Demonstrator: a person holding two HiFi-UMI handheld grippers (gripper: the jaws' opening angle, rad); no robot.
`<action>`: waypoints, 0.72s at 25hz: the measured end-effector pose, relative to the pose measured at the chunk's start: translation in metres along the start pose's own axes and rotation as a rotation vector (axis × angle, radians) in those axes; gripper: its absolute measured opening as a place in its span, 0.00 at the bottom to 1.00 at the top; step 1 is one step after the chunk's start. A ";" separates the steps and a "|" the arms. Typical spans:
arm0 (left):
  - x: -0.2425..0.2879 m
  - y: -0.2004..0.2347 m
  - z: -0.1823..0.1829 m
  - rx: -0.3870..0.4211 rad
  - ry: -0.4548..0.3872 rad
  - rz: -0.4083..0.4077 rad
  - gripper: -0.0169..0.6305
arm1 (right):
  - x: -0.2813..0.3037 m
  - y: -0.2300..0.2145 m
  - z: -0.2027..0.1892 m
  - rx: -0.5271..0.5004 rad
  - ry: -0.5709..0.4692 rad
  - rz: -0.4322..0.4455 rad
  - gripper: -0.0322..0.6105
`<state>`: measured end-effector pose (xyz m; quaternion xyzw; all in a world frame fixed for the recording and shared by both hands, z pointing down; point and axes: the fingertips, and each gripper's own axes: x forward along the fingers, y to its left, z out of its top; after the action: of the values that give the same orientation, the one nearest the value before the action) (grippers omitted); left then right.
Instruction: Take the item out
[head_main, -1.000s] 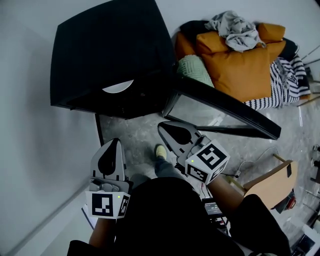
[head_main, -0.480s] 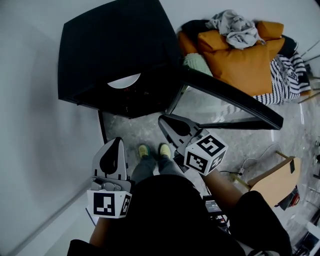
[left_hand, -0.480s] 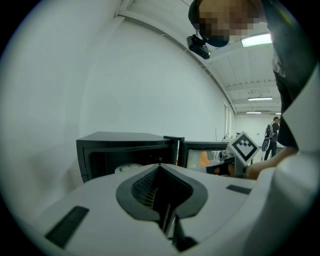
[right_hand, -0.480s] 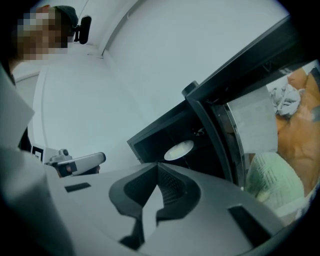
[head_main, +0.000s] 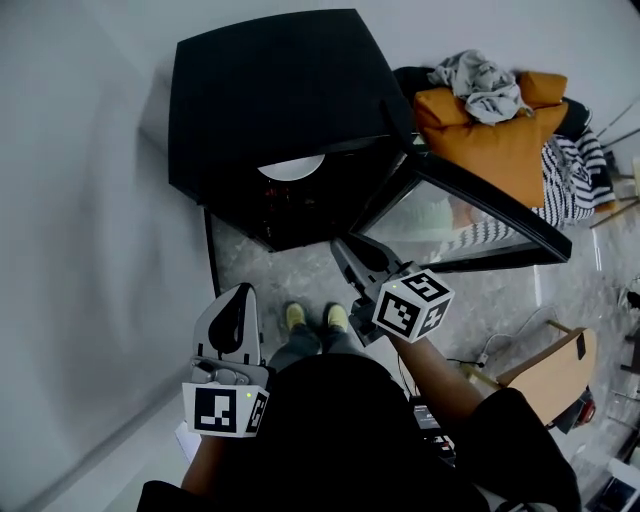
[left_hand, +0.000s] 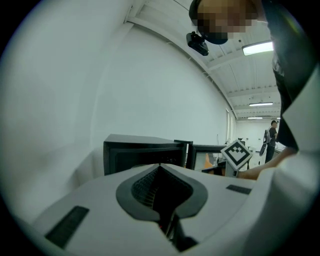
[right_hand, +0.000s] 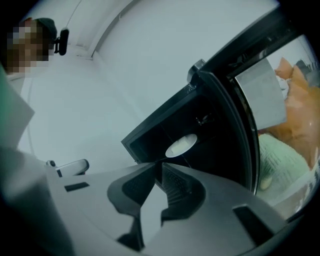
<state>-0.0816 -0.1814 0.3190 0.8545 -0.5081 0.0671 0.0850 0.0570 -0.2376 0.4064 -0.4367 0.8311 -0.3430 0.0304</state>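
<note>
A black cabinet (head_main: 280, 90) stands on the floor against the white wall, with its glass door (head_main: 470, 215) swung open to the right. Inside it lies a white plate (head_main: 292, 167), which the right gripper view also shows as a pale disc, the plate (right_hand: 181, 145). My right gripper (head_main: 343, 245) points at the opening, just short of the door's lower edge. Its jaws are opening, with a narrow gap and nothing between them. My left gripper (head_main: 240, 292) hangs lower left, shut and empty, facing the cabinet (left_hand: 142, 150).
Orange cushions (head_main: 500, 140) with a grey garment (head_main: 485, 80), a striped cloth (head_main: 570, 170) and a green cushion (right_hand: 280, 160) lie behind the door. A wooden board (head_main: 545, 365) and cables are at the right. The person's yellow shoes (head_main: 315, 317) stand before the cabinet.
The person has stepped toward the cabinet, which now sits nearer and more central. The right gripper has come closer to the opening and door. The left gripper has kept its pose.
</note>
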 end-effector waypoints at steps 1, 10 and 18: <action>-0.004 0.006 -0.001 -0.002 -0.004 0.005 0.04 | 0.006 0.000 0.000 0.023 -0.006 -0.002 0.11; -0.044 0.049 -0.002 0.051 -0.036 0.092 0.04 | 0.076 -0.041 -0.001 0.249 -0.031 -0.063 0.20; -0.073 0.078 0.000 0.079 -0.070 0.175 0.04 | 0.124 -0.071 0.004 0.408 -0.080 -0.053 0.28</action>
<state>-0.1850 -0.1561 0.3104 0.8113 -0.5804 0.0644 0.0270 0.0316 -0.3599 0.4761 -0.4567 0.7307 -0.4871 0.1422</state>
